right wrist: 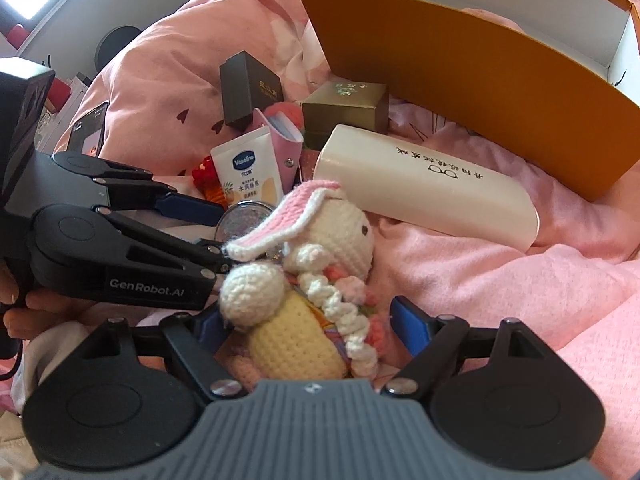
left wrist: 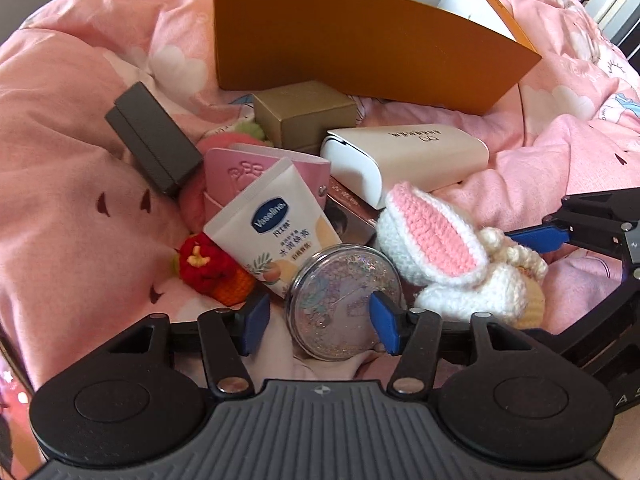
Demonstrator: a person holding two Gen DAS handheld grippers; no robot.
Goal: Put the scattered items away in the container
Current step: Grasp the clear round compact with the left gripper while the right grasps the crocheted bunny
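Observation:
The orange cardboard box (left wrist: 360, 48) stands open at the back of a pink duvet (left wrist: 72, 184). My left gripper (left wrist: 320, 320) is open low over a round glitter compact (left wrist: 336, 292); its right pad lies across the compact's face and its left pad stands beside the rim. A white and pink crochet bunny (right wrist: 320, 248) lies between the fingers of my right gripper (right wrist: 308, 324), which is open; the right pad is apart from the bunny and the left pad is partly hidden behind its paw. A Vaseline tube (left wrist: 272, 236) leans just behind the compact.
Around the pile lie a dark grey box (left wrist: 152, 136), a gold box (left wrist: 304, 116), a white case (left wrist: 408, 156), a pink card holder (left wrist: 248, 172) and a red crochet piece (left wrist: 208, 268). A phone (right wrist: 88, 128) rests on the duvet at the left.

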